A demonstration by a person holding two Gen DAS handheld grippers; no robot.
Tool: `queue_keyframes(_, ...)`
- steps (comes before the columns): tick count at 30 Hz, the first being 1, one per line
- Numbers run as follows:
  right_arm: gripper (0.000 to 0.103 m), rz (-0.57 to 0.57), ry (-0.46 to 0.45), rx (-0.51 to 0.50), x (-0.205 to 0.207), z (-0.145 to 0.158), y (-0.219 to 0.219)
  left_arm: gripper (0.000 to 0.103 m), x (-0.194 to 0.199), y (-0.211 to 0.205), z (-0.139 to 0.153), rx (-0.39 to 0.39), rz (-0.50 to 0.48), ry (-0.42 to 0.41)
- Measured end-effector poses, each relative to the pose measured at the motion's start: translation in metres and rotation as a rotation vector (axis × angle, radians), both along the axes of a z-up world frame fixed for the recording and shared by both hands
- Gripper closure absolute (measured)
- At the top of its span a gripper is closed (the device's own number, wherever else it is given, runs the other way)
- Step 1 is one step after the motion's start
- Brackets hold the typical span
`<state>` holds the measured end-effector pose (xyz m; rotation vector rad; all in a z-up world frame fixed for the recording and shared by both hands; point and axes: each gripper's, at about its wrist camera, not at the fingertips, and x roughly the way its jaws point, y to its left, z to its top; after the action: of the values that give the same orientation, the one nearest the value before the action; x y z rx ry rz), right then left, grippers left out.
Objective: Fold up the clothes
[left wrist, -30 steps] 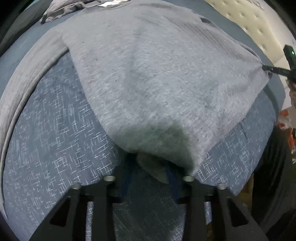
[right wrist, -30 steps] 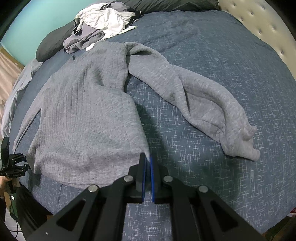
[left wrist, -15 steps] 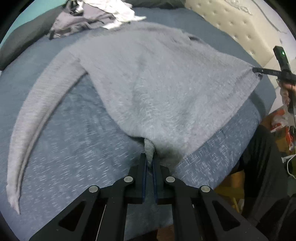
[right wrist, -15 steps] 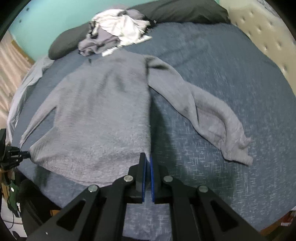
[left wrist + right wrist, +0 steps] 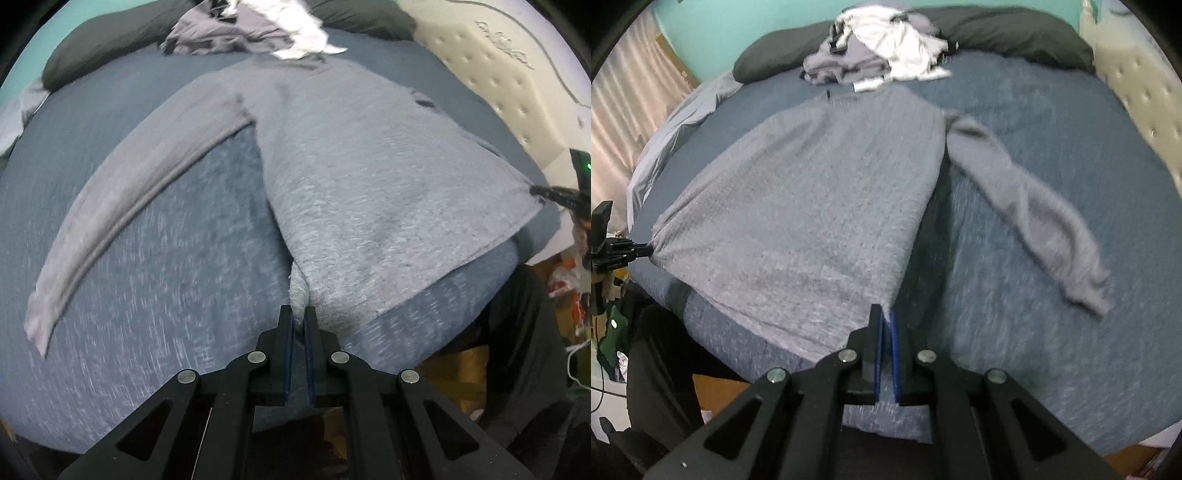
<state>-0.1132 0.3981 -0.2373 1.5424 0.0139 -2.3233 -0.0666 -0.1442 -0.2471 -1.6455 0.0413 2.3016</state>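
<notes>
A grey long-sleeved sweater [image 5: 369, 177] lies spread on a blue bed [image 5: 166, 277], neck toward the far pillows. My left gripper [image 5: 298, 314] is shut on its bottom-left hem corner. My right gripper [image 5: 884, 314] is shut on the bottom-right hem corner of the sweater [image 5: 820, 206]. The hem is stretched taut between them, lifted off the bed near the front edge. The left sleeve [image 5: 122, 206] trails out flat; the right sleeve [image 5: 1034, 210] lies crumpled to the right. The right gripper [image 5: 554, 194] shows in the left view, and the left gripper [image 5: 624, 251] in the right view.
A heap of unfolded clothes [image 5: 882, 48] sits at the far end against dark pillows [image 5: 1015, 29]. A padded cream headboard [image 5: 498, 74] runs along the right side. The bed's front edge [image 5: 738, 354] drops to floor clutter and dark trousers [image 5: 517, 350].
The left gripper closed on the hem corner, and both grippers pulled back toward the bed's front edge. The sweater body stretched out flatter and both sleeves dragged along.
</notes>
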Motion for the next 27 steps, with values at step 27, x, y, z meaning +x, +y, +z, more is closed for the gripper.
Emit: queue_keyframes(27,0.082,-0.087,-0.091,-0.109,-0.008,-0.054,0.017,0.063,-0.018,-0.008,-0.045,0.055,0.070,-0.031)
